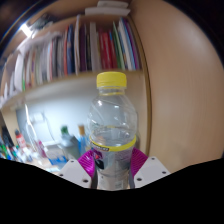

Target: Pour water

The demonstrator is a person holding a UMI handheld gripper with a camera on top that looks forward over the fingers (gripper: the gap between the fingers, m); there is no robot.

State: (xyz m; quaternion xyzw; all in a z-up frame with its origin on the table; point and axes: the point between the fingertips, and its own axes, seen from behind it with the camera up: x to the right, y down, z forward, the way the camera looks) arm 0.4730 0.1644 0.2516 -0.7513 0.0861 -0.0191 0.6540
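My gripper (111, 166) is clamped on a bottle (111, 125), a pink pad pressing each side of its lower body. The bottle stands upright at twelve o'clock between my fingers, clear, with a yellow cap (111, 79). Beyond it, at eleven o'clock, a shelf (70, 82) carries books (75, 48).

1. My gripper (112, 168) points forward, level — both fingers showing at the bottom of my view.
2. Pink pads (92, 160) press in from both sides — closed on the bottle (111, 130), held upright.
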